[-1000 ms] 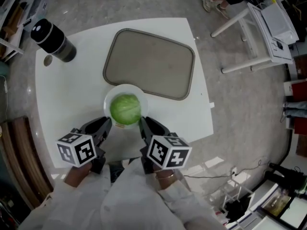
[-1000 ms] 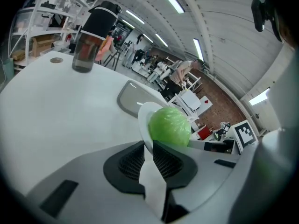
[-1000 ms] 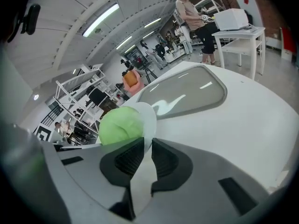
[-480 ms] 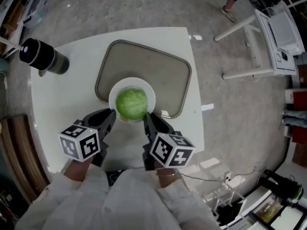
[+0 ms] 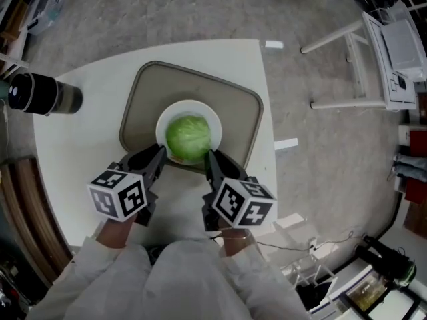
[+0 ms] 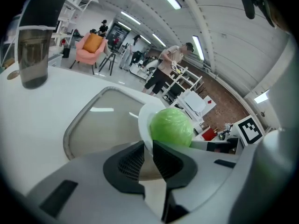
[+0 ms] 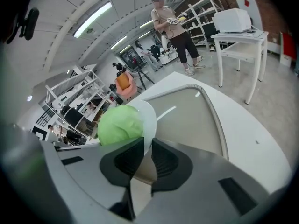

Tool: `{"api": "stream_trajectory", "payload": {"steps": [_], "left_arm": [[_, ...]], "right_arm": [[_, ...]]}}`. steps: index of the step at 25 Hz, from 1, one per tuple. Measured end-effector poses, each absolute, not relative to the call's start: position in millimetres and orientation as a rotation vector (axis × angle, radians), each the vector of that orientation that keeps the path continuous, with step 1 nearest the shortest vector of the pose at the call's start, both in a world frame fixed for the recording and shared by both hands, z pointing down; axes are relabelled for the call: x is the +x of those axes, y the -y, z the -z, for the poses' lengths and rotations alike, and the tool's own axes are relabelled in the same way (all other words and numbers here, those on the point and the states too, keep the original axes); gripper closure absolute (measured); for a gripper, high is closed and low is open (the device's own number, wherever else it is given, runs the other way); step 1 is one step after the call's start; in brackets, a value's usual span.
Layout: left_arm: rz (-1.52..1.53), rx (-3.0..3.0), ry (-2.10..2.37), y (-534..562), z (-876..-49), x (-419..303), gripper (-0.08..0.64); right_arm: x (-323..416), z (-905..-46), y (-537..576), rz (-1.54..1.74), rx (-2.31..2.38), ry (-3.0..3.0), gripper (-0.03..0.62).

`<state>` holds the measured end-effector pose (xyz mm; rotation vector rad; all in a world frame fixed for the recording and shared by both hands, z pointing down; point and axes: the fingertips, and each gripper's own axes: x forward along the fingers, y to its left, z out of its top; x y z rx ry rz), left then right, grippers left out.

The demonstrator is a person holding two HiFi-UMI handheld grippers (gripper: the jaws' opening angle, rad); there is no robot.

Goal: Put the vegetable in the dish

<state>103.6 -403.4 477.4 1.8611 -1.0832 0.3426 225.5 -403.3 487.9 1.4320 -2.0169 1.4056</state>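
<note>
apparently mid-carry: left gripper (image 5: 160, 154) and right gripper (image 5: 209, 156) clamped on rim of round white plate (image 5: 201, 109) bearing green cabbage (image 5: 188, 137), over grey rectangular tray (image 5: 152, 85); next, likely lowering level.

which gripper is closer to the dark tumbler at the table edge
Left. The left gripper clamps the white dish by its rim on the side facing the dark tumbler; the right gripper clamps the rim on the other side, farther away.
</note>
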Motion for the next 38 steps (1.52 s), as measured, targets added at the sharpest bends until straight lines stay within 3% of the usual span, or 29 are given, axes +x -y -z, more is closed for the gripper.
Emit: {"api": "stream_trajectory", "payload": {"steps": [38], "left_arm": [[-0.482, 1.771, 1.16, 429, -532, 111, 0.505]], "right_arm": [[231, -538, 429, -1.441, 1.369, 1.944, 0.531]]}}
